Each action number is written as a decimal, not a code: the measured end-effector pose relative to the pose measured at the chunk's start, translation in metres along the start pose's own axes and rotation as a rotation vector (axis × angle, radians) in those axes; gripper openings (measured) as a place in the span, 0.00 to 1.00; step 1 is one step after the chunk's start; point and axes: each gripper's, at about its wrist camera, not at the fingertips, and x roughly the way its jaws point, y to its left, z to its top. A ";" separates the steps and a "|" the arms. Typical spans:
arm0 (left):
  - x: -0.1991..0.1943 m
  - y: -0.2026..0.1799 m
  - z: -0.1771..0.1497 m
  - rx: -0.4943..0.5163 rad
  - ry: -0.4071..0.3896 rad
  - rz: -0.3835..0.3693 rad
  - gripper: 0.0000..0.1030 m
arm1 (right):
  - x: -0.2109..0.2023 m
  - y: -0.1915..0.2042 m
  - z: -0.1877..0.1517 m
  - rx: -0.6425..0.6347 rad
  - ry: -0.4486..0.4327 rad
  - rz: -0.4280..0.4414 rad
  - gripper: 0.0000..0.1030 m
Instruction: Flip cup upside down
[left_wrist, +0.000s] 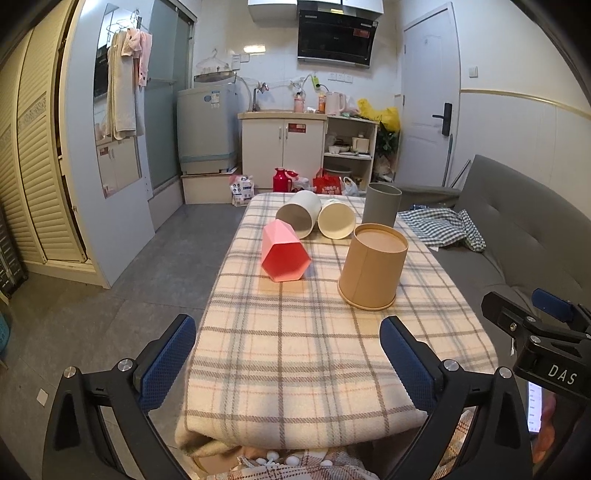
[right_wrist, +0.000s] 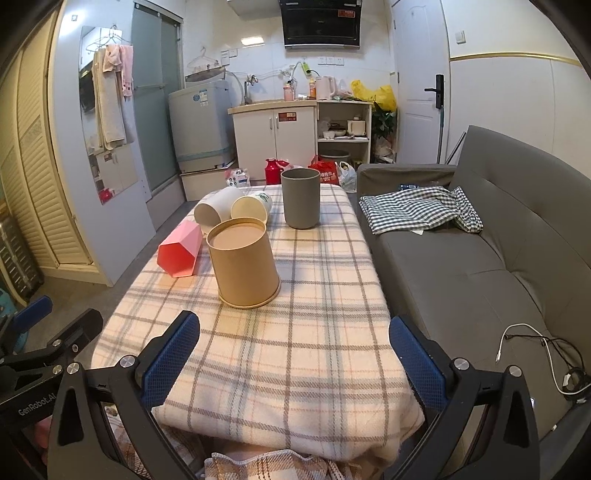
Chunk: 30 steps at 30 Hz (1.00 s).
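Both grippers, left gripper (left_wrist: 288, 354) and right gripper (right_wrist: 295, 354), are hanging open, holding nothing; only right wrist view is showing a white cable (right_wrist: 532, 345) on the sofa (right_wrist: 480, 280).

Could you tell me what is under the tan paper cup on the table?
The tan paper cup stands upside down, rim on the plaid tablecloth, with its recessed base facing up. Only cloth shows around the rim; anything beneath or inside the cup is covered.
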 end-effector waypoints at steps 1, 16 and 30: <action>0.000 0.000 0.000 0.000 -0.001 0.001 1.00 | 0.000 0.000 0.000 0.000 -0.001 0.000 1.00; 0.000 -0.001 0.000 -0.001 -0.003 -0.004 1.00 | 0.002 -0.001 -0.002 0.005 0.006 -0.004 1.00; 0.000 -0.001 0.000 -0.002 -0.006 -0.003 1.00 | 0.004 -0.001 -0.004 0.001 0.018 -0.004 1.00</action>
